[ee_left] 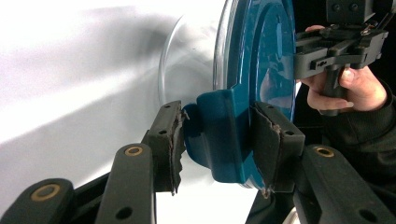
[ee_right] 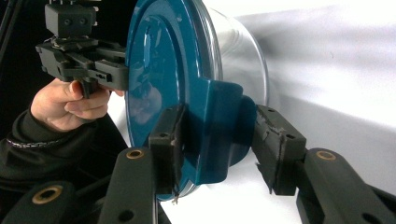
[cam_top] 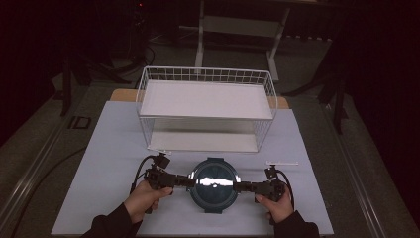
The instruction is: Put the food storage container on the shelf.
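A round clear container with a blue lid (cam_top: 214, 184) sits on the white mat near the front edge. My left gripper (cam_top: 190, 182) meets it from the left, and its pads clamp the lid's side latch (ee_left: 219, 140), one on each face. The lid (ee_left: 266, 60) and the clear bowl (ee_left: 191, 60) stand beyond the jaws. My right gripper (cam_top: 237, 187) comes in from the right, with its pads against the opposite latch (ee_right: 219, 130) of the lid (ee_right: 163, 65). Each gripper view also shows the other hand and its gripper (ee_left: 336, 51) (ee_right: 79, 56) across the container.
A white wire basket (cam_top: 205, 99) with an upper shelf stands behind the container, its open side facing me. A thin white stick (cam_top: 282, 162) lies on the mat (cam_top: 114, 148) at the right. Stand legs and cables are on the dark floor beyond the table.
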Available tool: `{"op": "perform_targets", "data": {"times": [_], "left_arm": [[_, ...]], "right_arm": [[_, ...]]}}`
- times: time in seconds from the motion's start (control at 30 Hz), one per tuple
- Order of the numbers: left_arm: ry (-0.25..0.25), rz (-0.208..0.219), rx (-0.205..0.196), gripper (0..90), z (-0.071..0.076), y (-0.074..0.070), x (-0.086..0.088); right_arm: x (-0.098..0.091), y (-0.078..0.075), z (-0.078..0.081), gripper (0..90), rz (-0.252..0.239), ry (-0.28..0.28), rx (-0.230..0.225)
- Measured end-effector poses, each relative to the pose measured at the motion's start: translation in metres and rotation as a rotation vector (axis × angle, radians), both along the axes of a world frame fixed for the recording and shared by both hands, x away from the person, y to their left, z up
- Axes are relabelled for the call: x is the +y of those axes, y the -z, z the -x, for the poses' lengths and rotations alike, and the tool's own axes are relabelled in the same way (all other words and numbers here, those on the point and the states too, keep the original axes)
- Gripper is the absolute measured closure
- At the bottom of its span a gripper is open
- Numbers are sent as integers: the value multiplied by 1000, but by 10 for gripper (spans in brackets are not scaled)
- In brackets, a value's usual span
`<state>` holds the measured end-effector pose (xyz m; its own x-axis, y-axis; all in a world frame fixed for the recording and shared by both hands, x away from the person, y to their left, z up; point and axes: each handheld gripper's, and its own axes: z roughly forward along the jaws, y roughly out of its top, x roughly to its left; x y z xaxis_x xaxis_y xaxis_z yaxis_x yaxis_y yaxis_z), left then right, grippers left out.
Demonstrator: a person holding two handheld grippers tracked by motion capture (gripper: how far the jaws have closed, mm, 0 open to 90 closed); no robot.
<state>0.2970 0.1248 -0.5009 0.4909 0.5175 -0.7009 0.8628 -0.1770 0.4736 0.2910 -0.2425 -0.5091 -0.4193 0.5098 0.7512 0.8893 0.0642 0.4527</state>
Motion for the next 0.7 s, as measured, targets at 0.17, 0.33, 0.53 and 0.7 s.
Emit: {"op": "perform_targets", "data": {"times": [0.17,0.33,0.53,0.7], "left_arm": [[-17,-14,-3,545,4,0,-1],[-49,-28,-6,546,9,-2,-1],[-42,-27,-39,552,13,-4,-1],[-56,-28,-76,551,14,-8,0]], "right_arm": [[2,-2,4,554,7,6,-9],[5,-7,6,558,29,12,-12],[5,-10,10,564,37,-10,-47],[7,-13,8,565,39,-13,-76]]}}
